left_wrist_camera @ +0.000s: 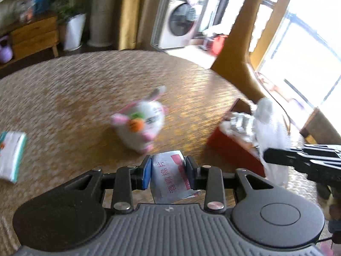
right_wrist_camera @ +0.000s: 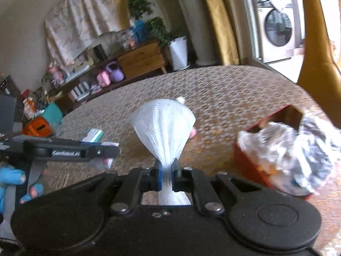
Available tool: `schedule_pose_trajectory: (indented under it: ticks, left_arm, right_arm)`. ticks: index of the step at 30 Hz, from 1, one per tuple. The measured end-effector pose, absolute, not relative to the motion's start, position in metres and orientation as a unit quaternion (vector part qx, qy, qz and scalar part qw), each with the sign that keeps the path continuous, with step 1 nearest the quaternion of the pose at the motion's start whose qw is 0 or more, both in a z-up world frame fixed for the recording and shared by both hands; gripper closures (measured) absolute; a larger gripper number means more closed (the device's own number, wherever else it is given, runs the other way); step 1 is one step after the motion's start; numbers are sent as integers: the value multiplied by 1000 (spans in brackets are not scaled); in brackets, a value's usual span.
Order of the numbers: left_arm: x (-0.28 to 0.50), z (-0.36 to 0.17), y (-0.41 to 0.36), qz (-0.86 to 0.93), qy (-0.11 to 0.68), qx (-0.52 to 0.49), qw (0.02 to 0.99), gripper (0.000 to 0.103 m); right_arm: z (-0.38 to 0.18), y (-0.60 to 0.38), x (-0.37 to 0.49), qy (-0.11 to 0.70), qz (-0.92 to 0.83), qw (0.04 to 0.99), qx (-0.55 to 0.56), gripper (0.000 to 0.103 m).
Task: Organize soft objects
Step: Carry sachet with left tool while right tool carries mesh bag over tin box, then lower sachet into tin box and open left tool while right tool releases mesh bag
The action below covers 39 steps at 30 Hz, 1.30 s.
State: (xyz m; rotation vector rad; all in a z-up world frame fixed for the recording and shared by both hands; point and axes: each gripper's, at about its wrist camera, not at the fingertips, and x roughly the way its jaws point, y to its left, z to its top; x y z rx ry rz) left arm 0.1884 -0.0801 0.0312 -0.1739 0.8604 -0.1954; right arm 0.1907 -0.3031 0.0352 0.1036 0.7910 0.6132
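My left gripper (left_wrist_camera: 168,171) is shut on a silver packet with red print (left_wrist_camera: 168,177), held above the woven table. Ahead of it a white plush rabbit with a carrot (left_wrist_camera: 140,125) sits on the table. My right gripper (right_wrist_camera: 166,170) is shut on a bunched white mesh cloth (right_wrist_camera: 164,125) that fans out above the jaws. The same mesh cloth (left_wrist_camera: 270,132) hangs at the right of the left wrist view, pinched in the right gripper's black fingers (left_wrist_camera: 279,155). A red box (right_wrist_camera: 251,164) with crumpled silver wrapping (right_wrist_camera: 296,145) stands to the right.
A white and teal tissue pack (left_wrist_camera: 11,155) lies at the table's left. The round woven table (left_wrist_camera: 85,89) ends at a curved far edge. Beyond it are a wooden cabinet (right_wrist_camera: 141,58), potted plants, yellow curtains and a washing machine (right_wrist_camera: 275,27). A yellow chair back (left_wrist_camera: 236,42) rises at the right.
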Motion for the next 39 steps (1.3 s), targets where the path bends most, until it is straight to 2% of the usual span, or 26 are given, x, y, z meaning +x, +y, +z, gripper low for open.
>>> schedule_pose_trajectory:
  ticks: [8,17,29,39]
  left_arm:
    - [216,51,-153,-154,399,-53,902,70]
    - [255,45,-222,-190,392,-17,900,70]
    - [300,-4,-265,-188,431,-4,882,70]
    - [318,-36,-286,-199,453,7,869,70]
  right_arm:
    - [52,-353,206,354,243,900,75,96]
    - [47,-407,236,341,178,919,91,96]
    - [-7,-429,297,388,117,907,115,93]
    - [-57,-440,315,436,88,888,121,93]
